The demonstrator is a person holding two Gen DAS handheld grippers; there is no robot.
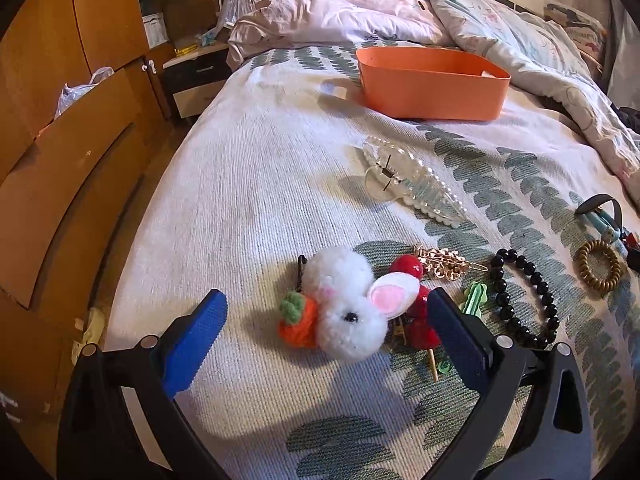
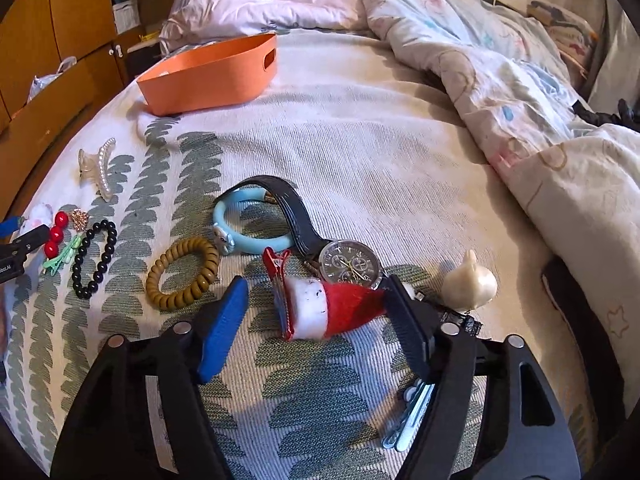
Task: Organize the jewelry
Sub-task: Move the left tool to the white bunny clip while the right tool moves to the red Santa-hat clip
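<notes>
On the bedspread, a white pompom bunny clip (image 1: pixel 348 316) with an orange carrot lies between the blue pads of my left gripper (image 1: pixel 326 300), which stands open around it without touching. A red and white Santa-hat clip (image 2: pixel 320 312) lies between the pads of my right gripper (image 2: pixel 316 286). Its right pad is at the hat's tip and its left pad stands apart, so this gripper is open. The orange basket (image 1: pixel 432 84) (image 2: pixel 208 76) sits farther up the bed; what it holds is hidden.
Around lie a pearl claw clip (image 1: pixel 408 176), black bead bracelet (image 1: pixel 524 304), gold clip (image 1: pixel 444 266), red berry clip (image 1: pixel 408 268), coil hair tie (image 2: pixel 182 274), blue bangle (image 2: pixel 248 220), watch (image 2: pixel 348 266) and cream figure (image 2: pixel 470 284). A rumpled duvet (image 2: pixel 520 100) lies at right, wooden cabinets (image 1: pixel 60 160) at left.
</notes>
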